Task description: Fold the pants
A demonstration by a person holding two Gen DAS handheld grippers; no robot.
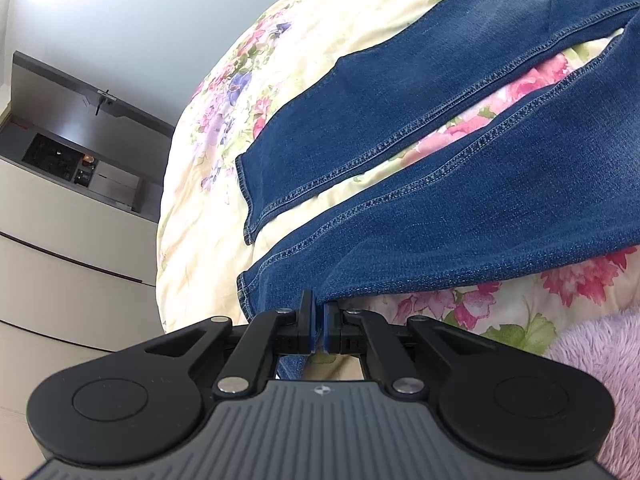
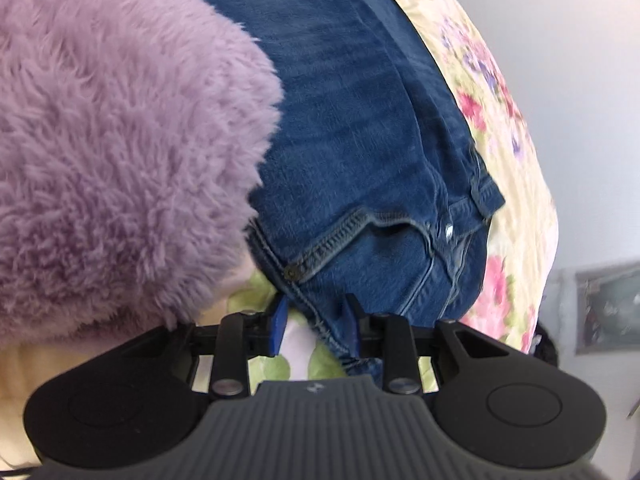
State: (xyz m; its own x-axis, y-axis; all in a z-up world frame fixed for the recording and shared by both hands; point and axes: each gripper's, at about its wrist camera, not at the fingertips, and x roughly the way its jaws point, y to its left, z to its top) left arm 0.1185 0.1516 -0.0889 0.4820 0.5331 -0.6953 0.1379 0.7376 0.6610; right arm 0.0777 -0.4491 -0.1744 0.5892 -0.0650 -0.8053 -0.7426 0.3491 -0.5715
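Note:
Blue jeans (image 1: pixel 420 148) lie spread on a floral bedspread (image 1: pixel 208 184), the two legs running apart toward their hems at the left. My left gripper (image 1: pixel 319 314) is shut on the near leg's side edge close to its hem. In the right wrist view the jeans' waist end (image 2: pixel 360 128) shows a front pocket and a rivet. My right gripper (image 2: pixel 316 320) stands open around the waistband edge. The denim lies against the right pad, and bedspread shows between the denim and the left pad (image 2: pixel 279 322).
A fluffy lilac sleeve or blanket (image 2: pixel 120 140) fills the left of the right wrist view, also seen as lilac fluff (image 1: pixel 600 392) low right. The bedspread (image 2: pixel 504 128) ends near a pale wall. Beige cabinets (image 1: pixel 60 220) stand beyond the bed's left edge.

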